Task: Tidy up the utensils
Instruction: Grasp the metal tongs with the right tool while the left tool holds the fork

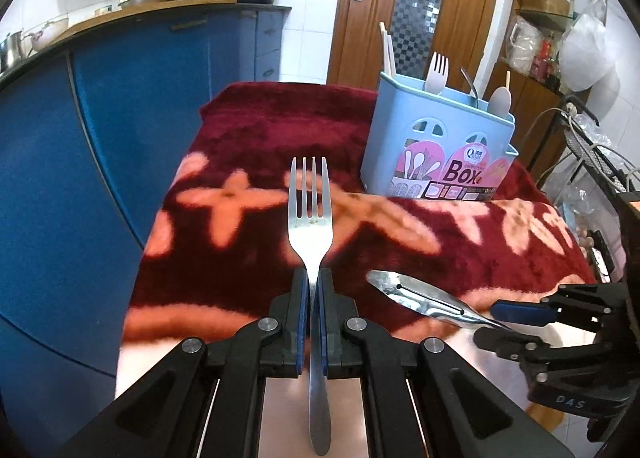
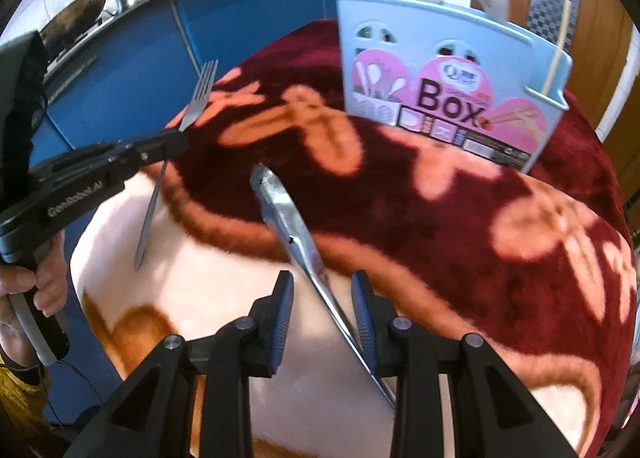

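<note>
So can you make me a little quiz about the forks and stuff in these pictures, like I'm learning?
1. True or false: the left gripper has its fingers closed on the metal fork.
2. What lies between the open fingers of the right gripper?
A. the metal tongs
B. a wooden spoon
C. a knife
3. Fill in: the blue box stands on the red ____.

Key
1. True: the fork's neck is pinched and its prongs point up.
2. A: the tongs' handle runs between the fingers, which have not closed on it.
3. Blanket. The box already holds a white fork and other utensils.
</note>
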{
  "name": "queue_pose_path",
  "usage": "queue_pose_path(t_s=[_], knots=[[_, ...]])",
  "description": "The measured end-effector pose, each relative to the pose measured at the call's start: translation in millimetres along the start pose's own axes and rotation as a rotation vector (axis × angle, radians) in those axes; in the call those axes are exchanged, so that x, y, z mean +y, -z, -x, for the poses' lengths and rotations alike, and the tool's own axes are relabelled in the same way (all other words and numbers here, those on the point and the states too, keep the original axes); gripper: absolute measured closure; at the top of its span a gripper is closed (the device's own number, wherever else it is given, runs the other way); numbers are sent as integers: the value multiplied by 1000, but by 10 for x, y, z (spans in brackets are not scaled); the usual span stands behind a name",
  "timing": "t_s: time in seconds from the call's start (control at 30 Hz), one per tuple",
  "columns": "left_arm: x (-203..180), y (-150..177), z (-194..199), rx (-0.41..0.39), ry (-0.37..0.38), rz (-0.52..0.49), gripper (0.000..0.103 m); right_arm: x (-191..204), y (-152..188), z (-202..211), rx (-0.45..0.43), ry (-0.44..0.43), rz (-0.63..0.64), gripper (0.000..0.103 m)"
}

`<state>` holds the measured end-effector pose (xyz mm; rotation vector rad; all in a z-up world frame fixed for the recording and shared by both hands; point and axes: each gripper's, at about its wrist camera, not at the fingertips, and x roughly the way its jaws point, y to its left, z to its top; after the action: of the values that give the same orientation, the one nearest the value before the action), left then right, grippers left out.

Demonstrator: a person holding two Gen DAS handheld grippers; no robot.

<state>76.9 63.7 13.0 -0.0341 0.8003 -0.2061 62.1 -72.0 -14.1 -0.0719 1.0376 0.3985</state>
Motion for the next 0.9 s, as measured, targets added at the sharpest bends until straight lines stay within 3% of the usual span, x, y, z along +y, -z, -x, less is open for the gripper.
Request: queue_pose_path(t_s=[0.23, 0.5, 0.63, 0.9], knots=[[19, 20, 99, -47, 41, -3, 98, 60, -87, -117, 25, 18, 49, 69], [-51, 12, 207, -98, 67, -21, 98, 18, -112, -121, 7, 19, 57, 88], [-83, 0, 245, -117, 81, -25, 98, -95, -85, -27, -51, -35, -9, 90], [-197, -84, 335, -168, 118, -41, 98, -255, -11, 412, -274, -60, -67, 90]])
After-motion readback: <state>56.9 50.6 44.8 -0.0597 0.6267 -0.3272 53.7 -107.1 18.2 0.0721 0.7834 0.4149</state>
